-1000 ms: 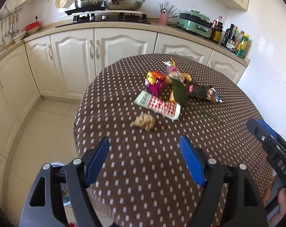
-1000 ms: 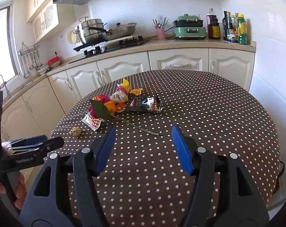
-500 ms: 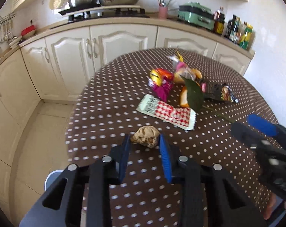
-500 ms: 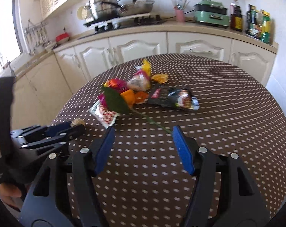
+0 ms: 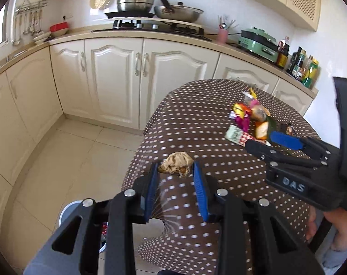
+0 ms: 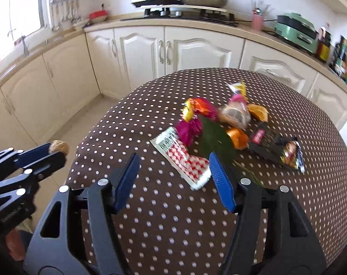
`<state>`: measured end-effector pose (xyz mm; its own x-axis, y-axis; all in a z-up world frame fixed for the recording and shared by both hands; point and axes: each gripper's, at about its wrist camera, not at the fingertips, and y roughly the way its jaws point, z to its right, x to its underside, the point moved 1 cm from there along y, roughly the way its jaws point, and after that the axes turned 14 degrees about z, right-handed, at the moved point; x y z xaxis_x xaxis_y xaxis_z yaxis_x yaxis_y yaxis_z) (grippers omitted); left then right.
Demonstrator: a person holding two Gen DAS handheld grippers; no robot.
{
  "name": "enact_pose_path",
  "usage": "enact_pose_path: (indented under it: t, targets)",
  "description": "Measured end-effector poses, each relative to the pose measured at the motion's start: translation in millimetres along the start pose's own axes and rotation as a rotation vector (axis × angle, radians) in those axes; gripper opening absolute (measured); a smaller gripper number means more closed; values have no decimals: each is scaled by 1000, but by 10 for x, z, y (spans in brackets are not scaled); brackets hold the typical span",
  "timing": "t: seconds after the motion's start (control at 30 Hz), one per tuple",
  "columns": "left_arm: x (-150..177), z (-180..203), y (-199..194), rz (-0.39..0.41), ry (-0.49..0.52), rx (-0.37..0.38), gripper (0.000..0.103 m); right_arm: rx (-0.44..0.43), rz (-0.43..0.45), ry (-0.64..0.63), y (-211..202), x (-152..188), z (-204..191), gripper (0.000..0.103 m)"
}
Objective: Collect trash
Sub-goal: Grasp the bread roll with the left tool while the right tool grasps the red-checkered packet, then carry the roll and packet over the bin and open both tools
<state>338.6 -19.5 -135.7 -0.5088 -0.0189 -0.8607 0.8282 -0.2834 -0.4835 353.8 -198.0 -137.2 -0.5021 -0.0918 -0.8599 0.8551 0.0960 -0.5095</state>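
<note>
Cream kitchen cabinets (image 5: 118,80) ring the dotted table (image 6: 173,217). My left gripper (image 5: 176,176), just narrowed, clamps a crumpled brown wad (image 5: 177,165) off the table's left edge. My right gripper (image 6: 173,171) gapes empty near the wrapper pile (image 6: 219,126).

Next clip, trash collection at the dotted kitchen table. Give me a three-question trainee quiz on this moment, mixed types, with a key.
1. True or false: the left gripper is shut on the crumpled brown paper ball.
2. The right gripper is: A) open, holding nothing; B) shut on the green leaf.
3. Fill in: the red-and-white wrapper lies on the ____ tablecloth.

Key: 1 true; 2 A; 3 polka-dot.
</note>
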Motion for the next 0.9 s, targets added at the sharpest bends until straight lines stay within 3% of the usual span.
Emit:
enact_pose_path:
  t: [0.2, 0.27, 0.33, 0.67, 0.9]
  targets:
    - [46, -210, -33, -1, -29, -6, 30, 4, -96, -44, 328, 43, -30, 51]
    - [57, -261, -49, 1, -36, -10, 30, -1, -105, -6, 371, 32, 53, 32]
    - [71, -315, -75, 3, -42, -11, 30, -3, -105, 4, 375, 34, 77, 21]
    - [172, -654, -316, 22, -93, 7, 30, -86, -5, 1, -169, 58, -313, 16]
    - [451, -1199, -484, 6, -152, -53, 30, -243, 59, -39, -361, 12, -1172, 16]
